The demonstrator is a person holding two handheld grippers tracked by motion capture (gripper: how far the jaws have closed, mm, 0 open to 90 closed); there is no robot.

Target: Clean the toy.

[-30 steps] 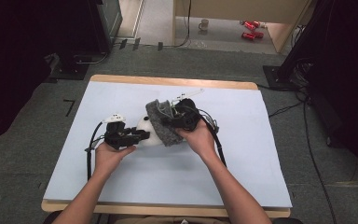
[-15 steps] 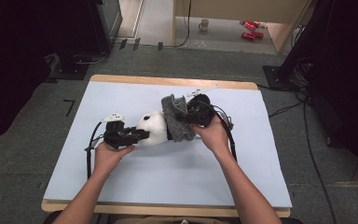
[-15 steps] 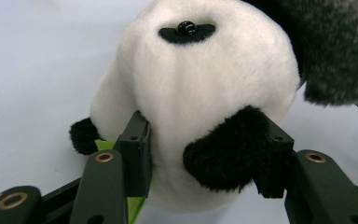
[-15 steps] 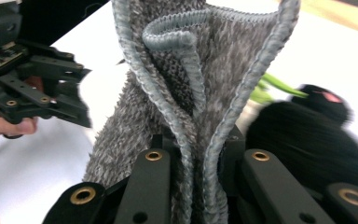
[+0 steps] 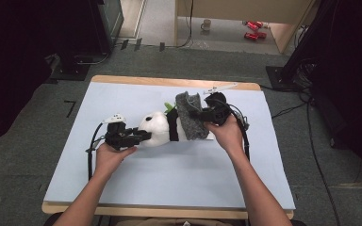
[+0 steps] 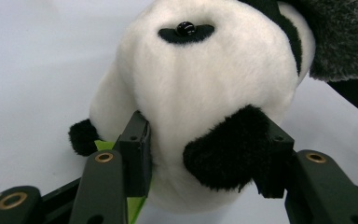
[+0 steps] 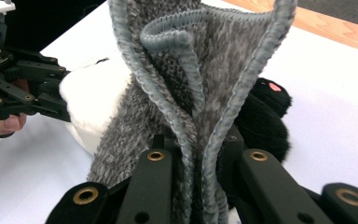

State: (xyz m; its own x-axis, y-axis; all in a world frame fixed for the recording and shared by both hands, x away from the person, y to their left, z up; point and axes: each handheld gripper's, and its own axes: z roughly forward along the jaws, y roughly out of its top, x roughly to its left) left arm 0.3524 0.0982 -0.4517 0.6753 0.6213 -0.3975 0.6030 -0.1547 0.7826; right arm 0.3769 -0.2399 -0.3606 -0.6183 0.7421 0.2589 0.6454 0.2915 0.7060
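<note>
Grey cloth (image 5: 190,116) over panda's (image 5: 156,129) body

My left gripper (image 5: 139,135) low at the table's left, jaws part-closed and pressing a soft grip, my left hand (image 5: 109,157) behind it — my right gripper (image 5: 195,114) farther up, jaws pinched tight, both forearms reaching in from below
</note>
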